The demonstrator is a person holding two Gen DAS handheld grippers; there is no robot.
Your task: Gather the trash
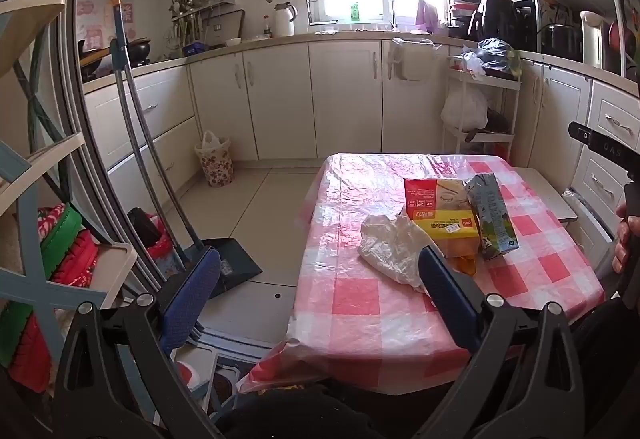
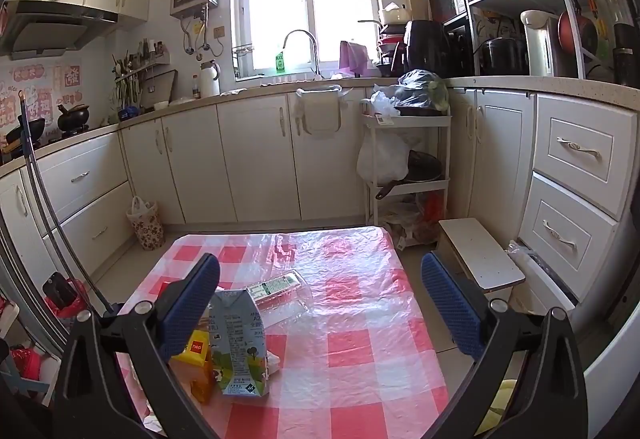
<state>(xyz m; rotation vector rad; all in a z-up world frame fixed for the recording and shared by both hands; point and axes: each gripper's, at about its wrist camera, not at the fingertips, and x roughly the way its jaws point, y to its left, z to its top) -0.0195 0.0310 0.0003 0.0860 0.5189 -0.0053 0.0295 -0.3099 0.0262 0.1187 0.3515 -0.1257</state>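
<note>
Two open tongs (image 2: 320,315) hover; milk carton (image 2: 240,343) beside right tongs' left finger.

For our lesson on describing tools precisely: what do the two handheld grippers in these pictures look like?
Both look alike. The left gripper and right gripper each have two flat, blue, textured pads on black angular plastic arms joined by silver rivets. No cables are visible.

Both grippers (image 1: 320,279) (image 2: 320,303): black arms, silver screws, blue textured pads on the jaws
</note>
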